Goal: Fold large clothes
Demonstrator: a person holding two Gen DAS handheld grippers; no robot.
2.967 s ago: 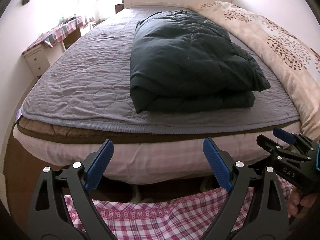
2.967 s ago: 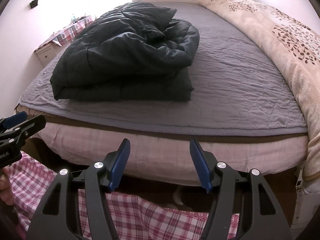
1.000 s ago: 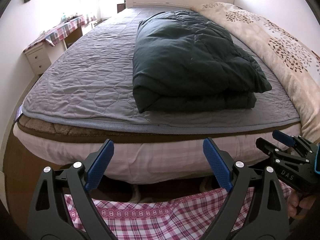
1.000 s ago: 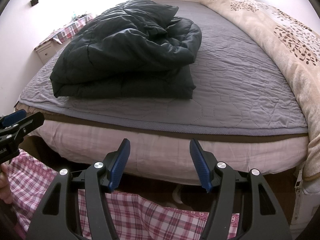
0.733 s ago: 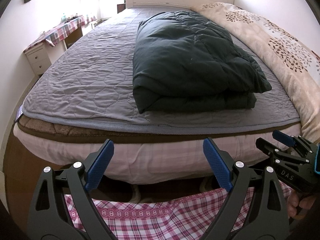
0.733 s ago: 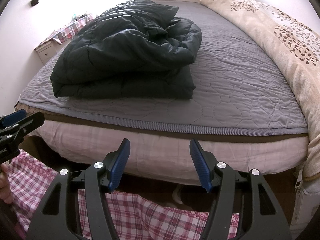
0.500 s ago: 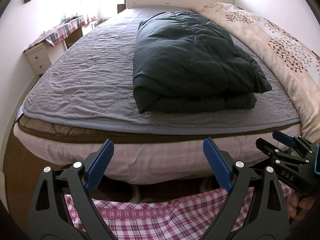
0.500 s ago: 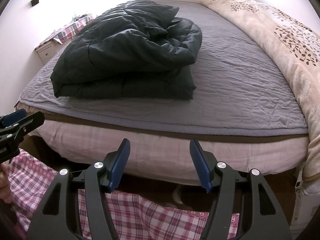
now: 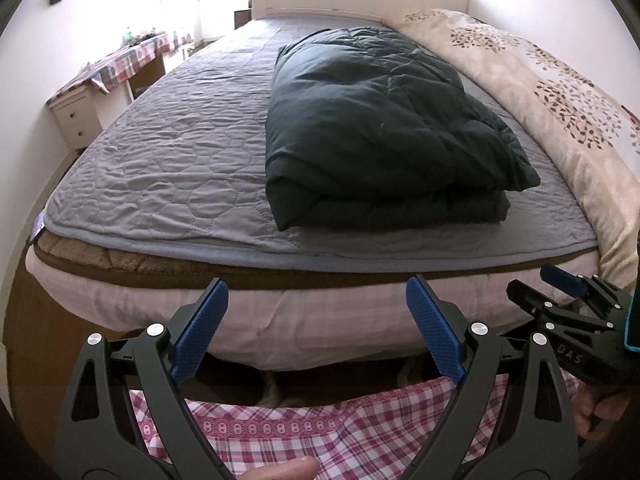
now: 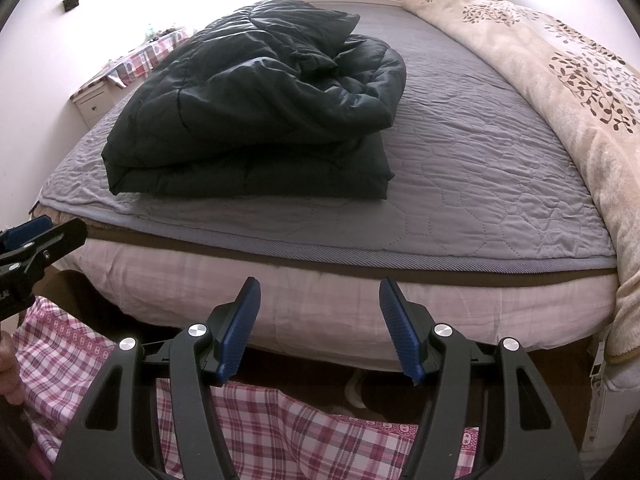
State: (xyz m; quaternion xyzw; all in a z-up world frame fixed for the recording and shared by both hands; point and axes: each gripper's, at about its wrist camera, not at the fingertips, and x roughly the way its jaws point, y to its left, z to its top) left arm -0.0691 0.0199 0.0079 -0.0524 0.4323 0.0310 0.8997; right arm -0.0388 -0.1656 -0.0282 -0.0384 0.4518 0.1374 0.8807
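- The dark coat [image 9: 380, 136] is folded into a thick pile on the bed [image 9: 160, 168]. In the left wrist view it sits in the middle of the frame, a bit to the right.
- In the right wrist view the same coat [image 10: 256, 120] is in the upper left, near the front edge of the bed [image 10: 480, 184].
- The left claw [image 9: 316, 324] is at the bottom of its own view. It is wide open, and nothing is between its blue pads [image 9: 200, 328] (only the side of the bed shows behind).
- The right claw [image 10: 320, 324] is at the bottom of its own view. It is open too and holds nothing.
- Both claws are in front of the bed, well apart from the coat.
- The right claw also peeks in at the right edge of the left view [image 9: 568, 308], with a hand [image 9: 600, 416] under it.
- A cream blanket [image 9: 560, 92] with brown leaves lies along the right side of the bed.
- Pink checked cloth [image 10: 280, 432] fills the bottom of both views.
- A small tabletop [image 9: 132, 60] with a checked cover is at the upper left, by the wall.
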